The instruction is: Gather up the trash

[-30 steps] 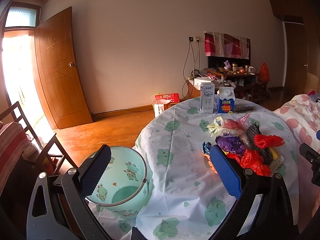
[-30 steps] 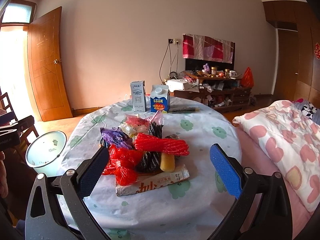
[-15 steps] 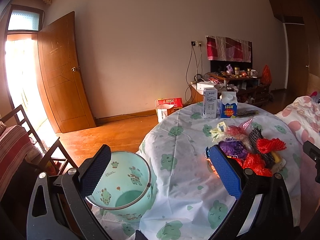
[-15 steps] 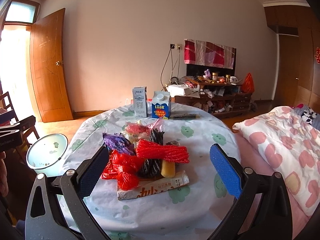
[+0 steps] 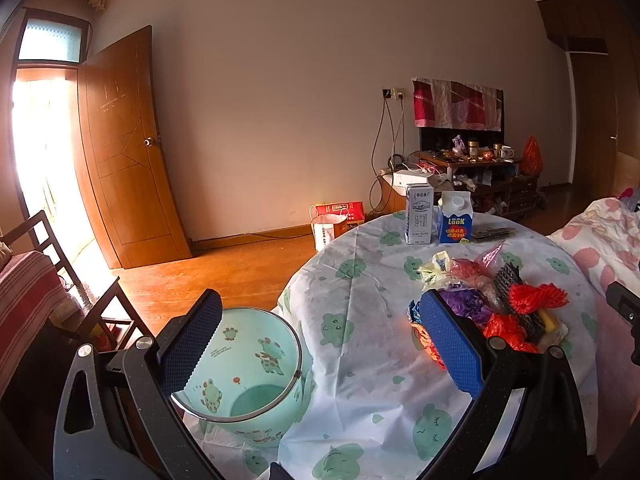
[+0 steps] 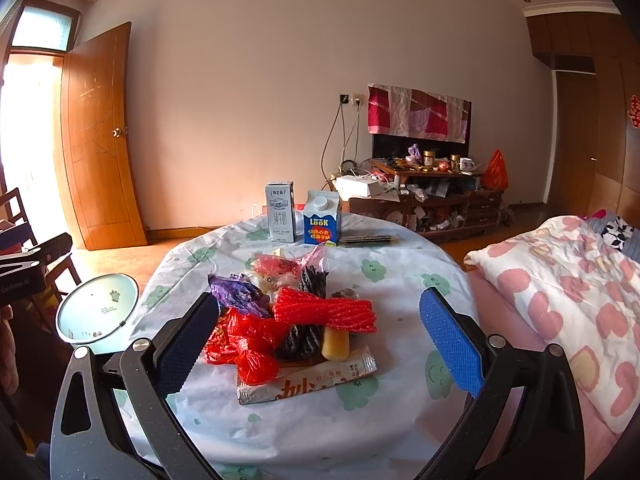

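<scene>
Red, purple and black wrappers, the trash pile (image 6: 296, 320), lie mid-surface (image 6: 400, 280). Green bin (image 5: 244, 376) stands beside the surface edge. Left gripper (image 5: 320, 354) and right gripper (image 6: 320, 350) fingers spread apart, empty.

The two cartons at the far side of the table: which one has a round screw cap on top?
The blue carton, the right one. It has a sloped top with a white cap. The taller white carton beside it has a flat top without a cap.
</scene>
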Motion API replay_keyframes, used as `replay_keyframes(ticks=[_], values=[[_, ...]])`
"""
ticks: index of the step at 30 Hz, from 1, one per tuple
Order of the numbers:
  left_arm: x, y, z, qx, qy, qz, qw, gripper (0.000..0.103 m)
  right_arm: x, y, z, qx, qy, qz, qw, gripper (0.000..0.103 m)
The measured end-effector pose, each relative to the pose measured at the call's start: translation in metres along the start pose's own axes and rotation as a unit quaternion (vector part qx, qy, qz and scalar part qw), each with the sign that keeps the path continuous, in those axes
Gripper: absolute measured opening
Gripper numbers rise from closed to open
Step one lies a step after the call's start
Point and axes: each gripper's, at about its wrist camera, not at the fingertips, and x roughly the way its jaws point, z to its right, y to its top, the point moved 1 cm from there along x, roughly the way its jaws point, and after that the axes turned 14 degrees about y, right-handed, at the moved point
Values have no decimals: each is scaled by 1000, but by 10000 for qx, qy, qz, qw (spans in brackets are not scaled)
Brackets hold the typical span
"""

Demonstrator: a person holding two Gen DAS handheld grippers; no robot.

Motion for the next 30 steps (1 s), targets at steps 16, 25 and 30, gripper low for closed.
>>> replay_keyframes(ticks=[16, 25, 30], values=[[-1, 3, -5, -32, 27, 16, 10000, 97, 0, 0, 0, 2, 0, 5, 10000, 98], [3, 2, -6, -25, 38, -31, 10000, 97, 0, 1, 1, 9, -18, 2, 10000, 98], [17, -9, 2, 76, 70, -95, 9999, 97, 6, -5, 7, -2, -176, -52, 9998, 98]])
